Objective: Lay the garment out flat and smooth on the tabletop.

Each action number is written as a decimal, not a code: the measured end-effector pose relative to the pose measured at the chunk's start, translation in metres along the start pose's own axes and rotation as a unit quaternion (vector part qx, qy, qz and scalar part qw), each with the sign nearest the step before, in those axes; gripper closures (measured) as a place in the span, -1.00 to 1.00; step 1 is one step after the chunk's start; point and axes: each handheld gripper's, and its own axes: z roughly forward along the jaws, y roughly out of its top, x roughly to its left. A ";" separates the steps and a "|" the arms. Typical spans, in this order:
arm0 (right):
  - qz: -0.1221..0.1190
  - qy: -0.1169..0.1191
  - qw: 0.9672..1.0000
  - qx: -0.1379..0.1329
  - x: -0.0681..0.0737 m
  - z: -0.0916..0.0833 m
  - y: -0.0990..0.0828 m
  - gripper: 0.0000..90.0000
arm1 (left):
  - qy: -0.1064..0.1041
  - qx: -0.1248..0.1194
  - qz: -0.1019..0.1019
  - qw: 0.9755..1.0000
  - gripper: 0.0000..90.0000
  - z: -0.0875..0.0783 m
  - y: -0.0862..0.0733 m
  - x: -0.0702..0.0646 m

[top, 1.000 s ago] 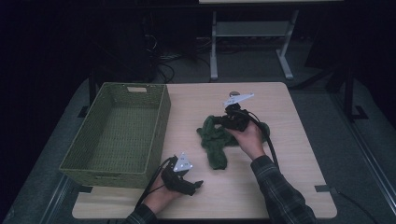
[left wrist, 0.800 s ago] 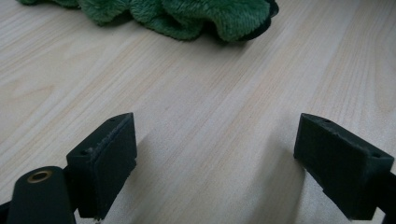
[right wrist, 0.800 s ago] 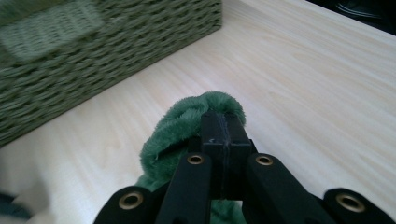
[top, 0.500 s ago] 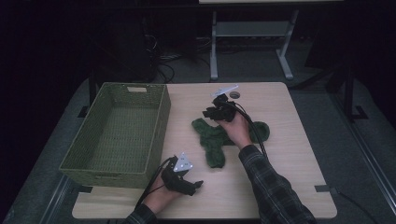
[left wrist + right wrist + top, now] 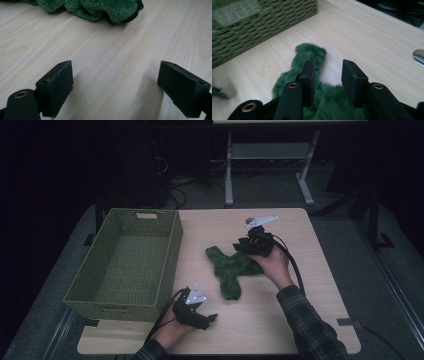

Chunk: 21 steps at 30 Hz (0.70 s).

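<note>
While the green fleece cloth (image 5: 231, 269) lies flat mid-bench, just right of the wicker basket (image 5: 125, 265), we've got the right hand-held gripper (image 5: 246, 246) at its far-right end. Its jaws have just been opening: part open, hovering over the fabric, nothing pinched. The cloth's long axis runs from that gripper toward the near edge, ending short of the left hand-held gripper (image 5: 205, 319), which sits wide open and empty on the bench (image 5: 310, 295). The right is nearer. The cloth's right end is hidden under the right hand (image 5: 272, 265). The right gripper view is motion-blurred.
</note>
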 end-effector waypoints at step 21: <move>0.062 -0.061 0.996 -0.001 -0.030 -0.052 -0.090 0.29 | 0.008 -0.020 -0.038 0.999 -0.33 -0.013 0.030 0.014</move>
